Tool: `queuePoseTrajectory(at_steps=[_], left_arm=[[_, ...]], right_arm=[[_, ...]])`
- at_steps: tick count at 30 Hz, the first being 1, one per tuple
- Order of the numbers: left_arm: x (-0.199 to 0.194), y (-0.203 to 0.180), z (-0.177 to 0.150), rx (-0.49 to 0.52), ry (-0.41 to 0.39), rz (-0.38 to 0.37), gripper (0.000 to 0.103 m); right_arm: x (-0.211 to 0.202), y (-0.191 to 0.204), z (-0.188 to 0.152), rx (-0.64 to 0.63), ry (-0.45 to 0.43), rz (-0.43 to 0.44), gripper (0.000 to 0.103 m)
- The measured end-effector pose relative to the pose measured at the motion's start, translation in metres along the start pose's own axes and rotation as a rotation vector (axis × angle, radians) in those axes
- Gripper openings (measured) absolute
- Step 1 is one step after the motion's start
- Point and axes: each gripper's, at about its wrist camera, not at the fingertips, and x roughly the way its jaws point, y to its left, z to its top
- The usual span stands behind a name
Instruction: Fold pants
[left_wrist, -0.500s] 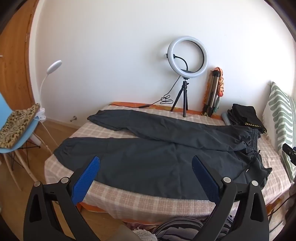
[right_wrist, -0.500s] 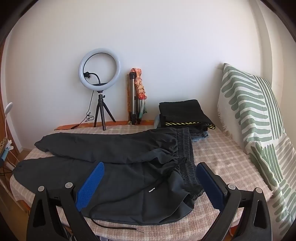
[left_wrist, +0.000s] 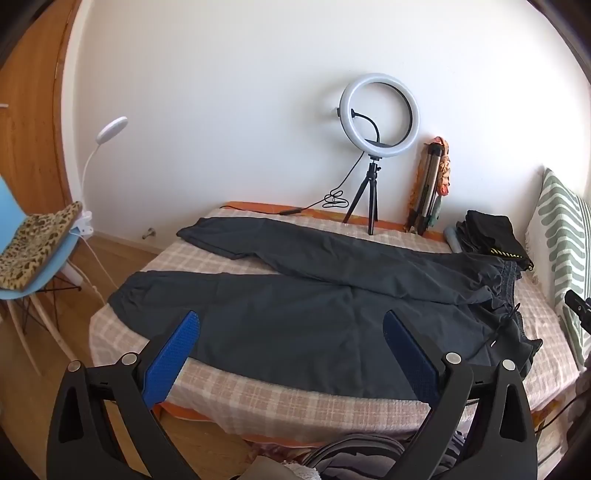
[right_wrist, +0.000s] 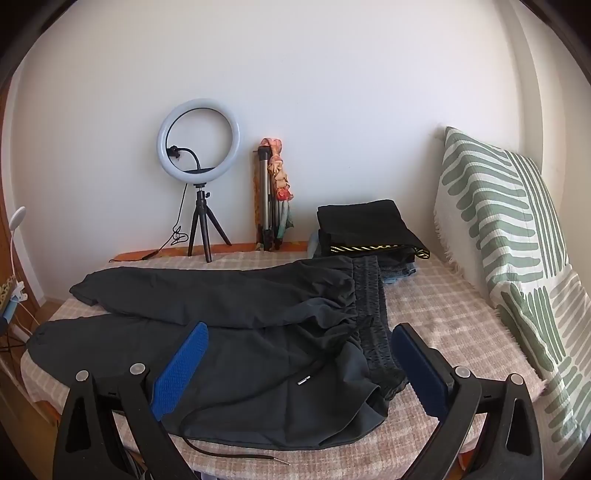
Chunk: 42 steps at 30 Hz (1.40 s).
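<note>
While both tools hang short of the bed (left_wrist: 280, 402), nothing is held: the checked cover carries the dark pants (left_wrist: 295, 314) spread flat, two legs running toward the left of the views and splayed in a narrow V, waistband (right_wrist: 371, 295) at the right end near the striped pillow (right_wrist: 509, 236). A folded black stack (right_wrist: 364, 225) sits behind the waistband, by the wall, close to it or maybe overlapping its far end, can't tell. Ring light (left_wrist: 378, 114) on a small tripod stands at the wall beyond the far leg. Fabric reads thin, soft, light, probably a bit slick; it should drape and slide, not hold a crease, so grab at the thick spots: gathered elastic waistband for one end, cuffed hem (left_wrist: 129, 291) of the near leg for the other. Left gripper (left_wrist: 291, 347) has its blue pads wide apart, empty, aimed over the near leg's middle, short of the bed's front edge, cloth ahead and below. Right gripper (right_wrist: 299, 360) also spread wide, empty, framing the waist corner; the waistband's near end lies just ahead of its right-hand pad. Loose drawstring (right_wrist: 236, 452) trails off the waist onto the cover near the front edge, snag risk, likely needs tucking. No fold made yet, I'd say.
</note>
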Motion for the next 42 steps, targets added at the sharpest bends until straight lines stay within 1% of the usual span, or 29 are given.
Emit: queuePoseTrajectory(at_steps=[16, 42], left_arm=[[0.0002, -0.0058, 0.0011, 0.024, -0.008, -0.008, 0.1], [-0.0007, -0.0063, 0.0003, 0.025, -0.015, -0.01, 0.1]], right_arm=[[0.0012, 0.0012, 0.0017, 0.003, 0.001, 0.001, 0.101], [0.0039, 0.0, -0.0011, 0.003, 0.003, 0.002, 0.101]])
